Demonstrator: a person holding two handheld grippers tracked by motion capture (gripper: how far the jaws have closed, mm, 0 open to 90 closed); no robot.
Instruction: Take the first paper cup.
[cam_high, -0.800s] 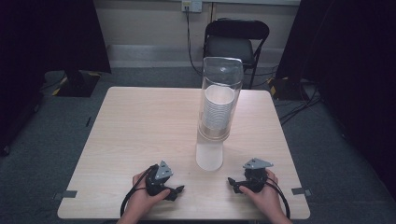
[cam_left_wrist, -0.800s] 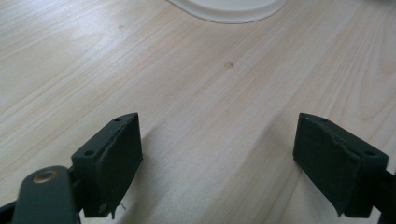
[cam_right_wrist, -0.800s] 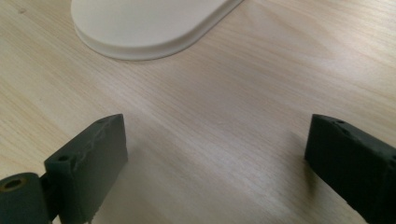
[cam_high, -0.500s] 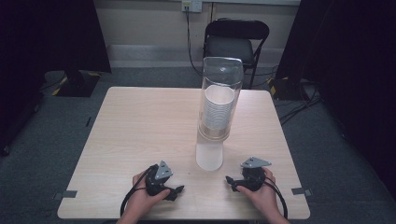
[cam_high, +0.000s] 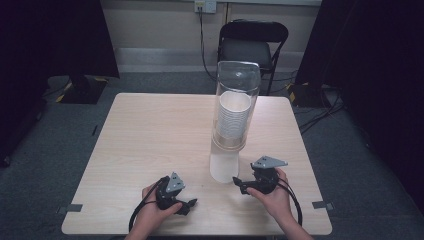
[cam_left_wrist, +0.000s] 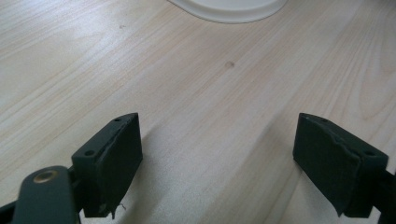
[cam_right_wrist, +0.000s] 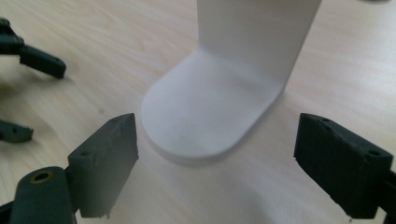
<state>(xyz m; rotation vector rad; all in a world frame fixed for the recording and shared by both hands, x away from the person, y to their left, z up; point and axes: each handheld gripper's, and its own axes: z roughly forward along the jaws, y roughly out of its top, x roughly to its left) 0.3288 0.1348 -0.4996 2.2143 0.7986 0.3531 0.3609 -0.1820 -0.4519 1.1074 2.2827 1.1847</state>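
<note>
Both grippers, left gripper (cam_high: 192, 203) and right gripper (cam_high: 239, 183), rest wide open and empty at lower frame; cup dispenser (cam_high: 234, 117) untouched, no cup drawn yet.

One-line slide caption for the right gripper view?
Right gripper, jaws open, faces the white base of the cup dispenser on the wooden table.

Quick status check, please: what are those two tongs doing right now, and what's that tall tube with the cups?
Left tongs open, empty. Right tongs open, facing cup dispenser base. Nothing between.
</note>
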